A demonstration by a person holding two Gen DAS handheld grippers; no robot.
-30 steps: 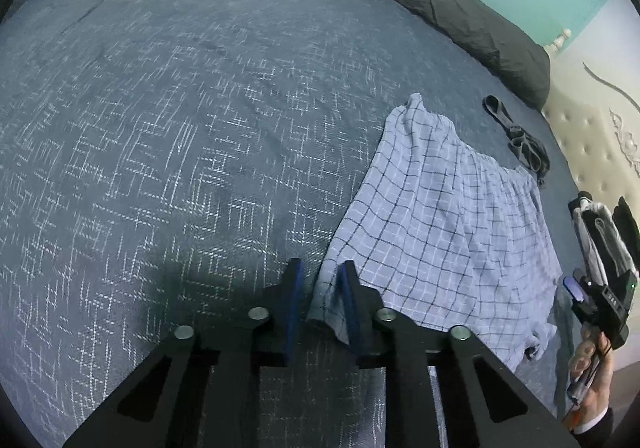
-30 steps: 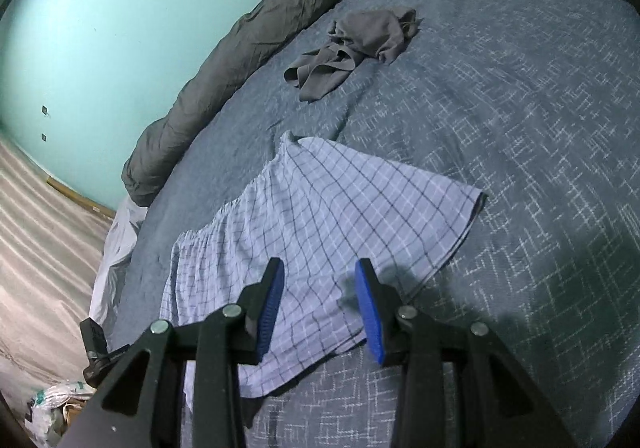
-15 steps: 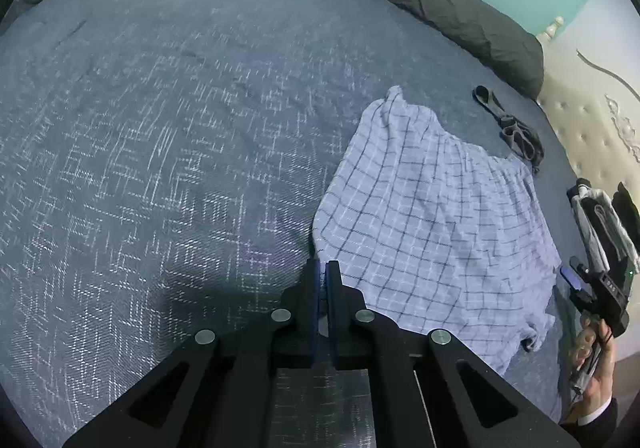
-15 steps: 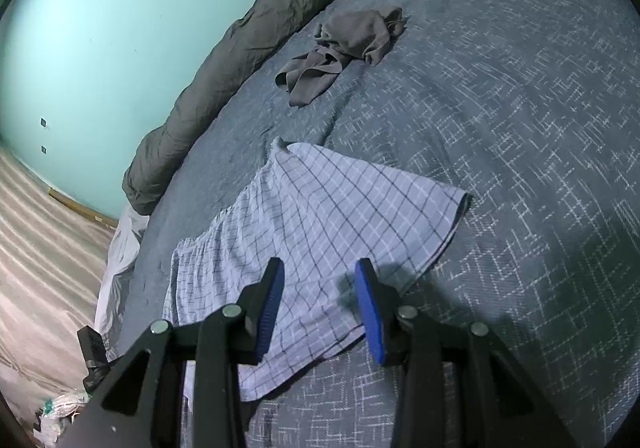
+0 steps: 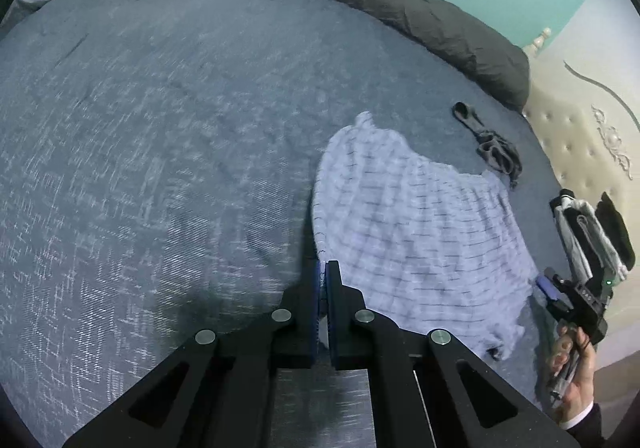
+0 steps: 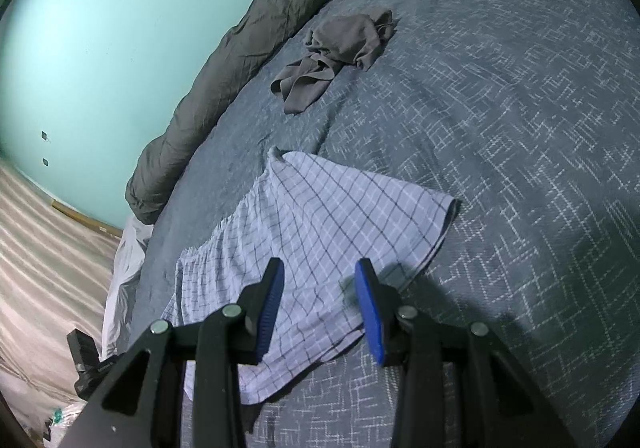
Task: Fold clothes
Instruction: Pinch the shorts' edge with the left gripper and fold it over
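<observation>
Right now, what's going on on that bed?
A person is folding clothes with a handheld gripper in each hand. The left gripper is shut on a corner of the checked shorts, which lie spread on the blue bedspread. The right gripper hangs open above the shorts' other side, holding nothing. A crumpled grey garment lies farther up the bed, unfolded.
</observation>
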